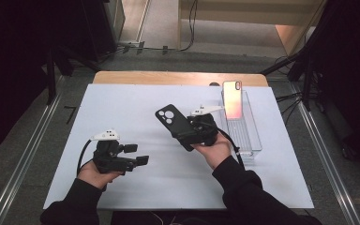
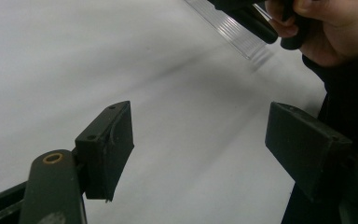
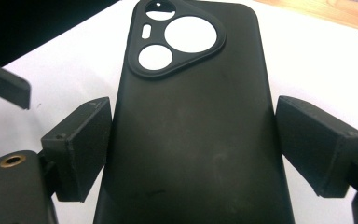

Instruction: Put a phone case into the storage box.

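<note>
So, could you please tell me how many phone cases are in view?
2: a black case gripped across its sides in the right gripper, and a pinkish case lying in the clear tray at the table's right.

Even overhead light brightens the white table [image 1: 136, 183], while the room's left and right sides sink into black. The far phone [image 1: 233, 99] carries a pinkish glare. Both gripper views look soft (the left one smeared by blur), with faint shadows.

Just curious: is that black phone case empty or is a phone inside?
Empty: the white table shows through the phone case camera holes.
</note>
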`<move>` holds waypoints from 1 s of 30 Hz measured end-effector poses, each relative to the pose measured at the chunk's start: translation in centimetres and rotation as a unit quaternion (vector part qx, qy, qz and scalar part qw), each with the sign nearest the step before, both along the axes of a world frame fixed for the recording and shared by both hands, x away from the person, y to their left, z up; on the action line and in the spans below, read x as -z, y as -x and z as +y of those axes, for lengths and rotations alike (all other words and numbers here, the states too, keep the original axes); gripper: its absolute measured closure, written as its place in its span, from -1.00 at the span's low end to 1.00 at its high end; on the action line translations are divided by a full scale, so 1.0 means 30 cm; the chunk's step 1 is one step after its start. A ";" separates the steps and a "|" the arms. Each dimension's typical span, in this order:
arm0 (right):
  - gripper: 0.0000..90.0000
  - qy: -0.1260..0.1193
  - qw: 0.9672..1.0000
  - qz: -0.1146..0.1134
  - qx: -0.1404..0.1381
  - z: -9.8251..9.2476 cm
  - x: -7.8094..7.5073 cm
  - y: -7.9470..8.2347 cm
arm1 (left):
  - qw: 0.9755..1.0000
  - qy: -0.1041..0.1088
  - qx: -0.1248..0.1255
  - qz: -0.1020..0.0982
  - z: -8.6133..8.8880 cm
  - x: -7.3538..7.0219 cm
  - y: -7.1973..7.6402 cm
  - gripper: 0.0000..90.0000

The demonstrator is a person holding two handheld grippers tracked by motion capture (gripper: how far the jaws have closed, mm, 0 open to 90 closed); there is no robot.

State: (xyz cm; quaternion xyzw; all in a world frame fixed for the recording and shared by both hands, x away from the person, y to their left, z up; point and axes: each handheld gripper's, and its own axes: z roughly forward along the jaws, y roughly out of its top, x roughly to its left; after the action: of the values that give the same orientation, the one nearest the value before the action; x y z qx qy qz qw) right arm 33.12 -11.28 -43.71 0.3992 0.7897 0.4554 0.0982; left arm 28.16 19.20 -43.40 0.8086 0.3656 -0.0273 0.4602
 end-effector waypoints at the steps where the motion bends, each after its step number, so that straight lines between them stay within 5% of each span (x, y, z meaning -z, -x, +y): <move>1: -0.73 0.000 1.000 0.000 0.000 0.000 0.000 0.000 | 1.000 0.000 0.000 0.000 0.000 0.000 0.000 -0.47; 10: -0.73 -0.007 1.000 0.009 0.022 -0.043 0.009 0.053 | 0.999 0.025 -0.019 0.028 -0.038 -0.019 -0.030 -0.47; 18: -0.73 -0.004 0.999 0.014 0.043 -0.055 0.036 0.073 | 0.999 0.014 -0.015 0.030 -0.078 -0.013 -0.048 -0.46; 30: -0.74 -0.014 0.997 0.022 0.068 -0.021 0.074 0.117 | 0.998 0.017 -0.047 0.045 -0.120 -0.031 -0.097 -0.46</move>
State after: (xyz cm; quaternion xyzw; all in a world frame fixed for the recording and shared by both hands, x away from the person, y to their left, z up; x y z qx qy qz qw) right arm 29.61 -11.91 -45.93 0.4634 0.7560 0.4501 0.1057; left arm 31.06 15.59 -42.48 0.7801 0.4234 -0.0486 0.4580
